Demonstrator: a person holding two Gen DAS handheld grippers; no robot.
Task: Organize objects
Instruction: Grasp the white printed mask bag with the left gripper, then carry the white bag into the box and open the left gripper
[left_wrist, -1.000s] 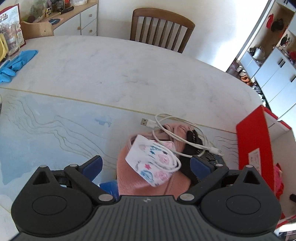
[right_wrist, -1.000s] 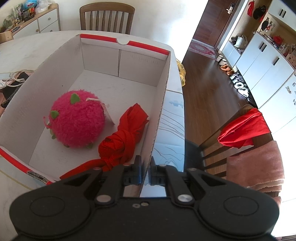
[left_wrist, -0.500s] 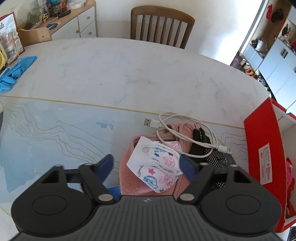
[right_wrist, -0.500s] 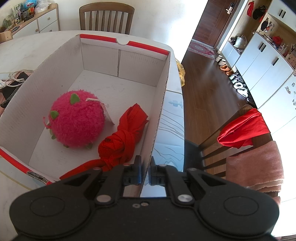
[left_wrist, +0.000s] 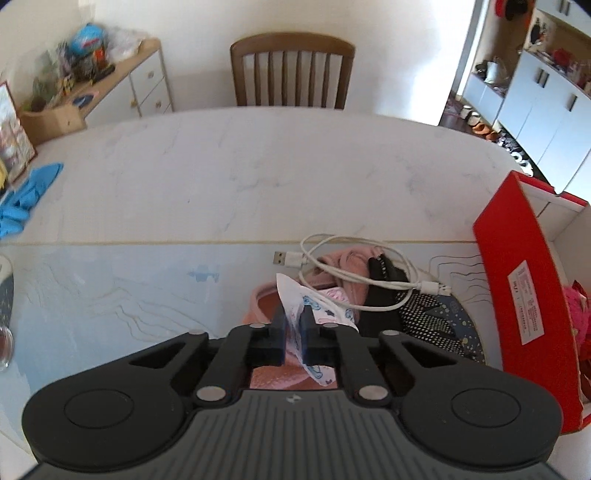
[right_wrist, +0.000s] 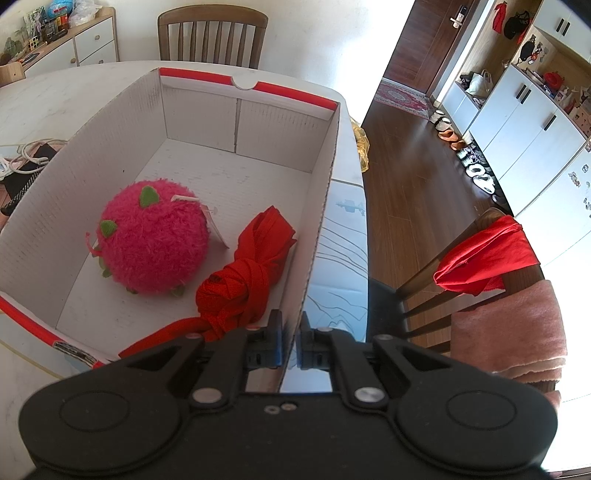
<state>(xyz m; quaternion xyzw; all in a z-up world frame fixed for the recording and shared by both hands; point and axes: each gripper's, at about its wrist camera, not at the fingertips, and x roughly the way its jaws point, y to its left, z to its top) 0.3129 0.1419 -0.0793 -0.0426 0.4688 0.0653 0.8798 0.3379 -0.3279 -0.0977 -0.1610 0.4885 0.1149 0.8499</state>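
Left gripper (left_wrist: 294, 325) pinched on patterned face mask (left_wrist: 317, 314) above pink cloth (left_wrist: 266, 306), right gripper (right_wrist: 290, 338) clamped on box (right_wrist: 321, 206) wall at 6 o'clock, pink plush ball (right_wrist: 153, 236) and red cloth (right_wrist: 251, 269) inside.

Fuzzy pink plush ball (right_wrist: 153, 236) in corrugated cardboard box (right_wrist: 321, 206); smooth, seemingly marble tabletop (left_wrist: 258, 166).
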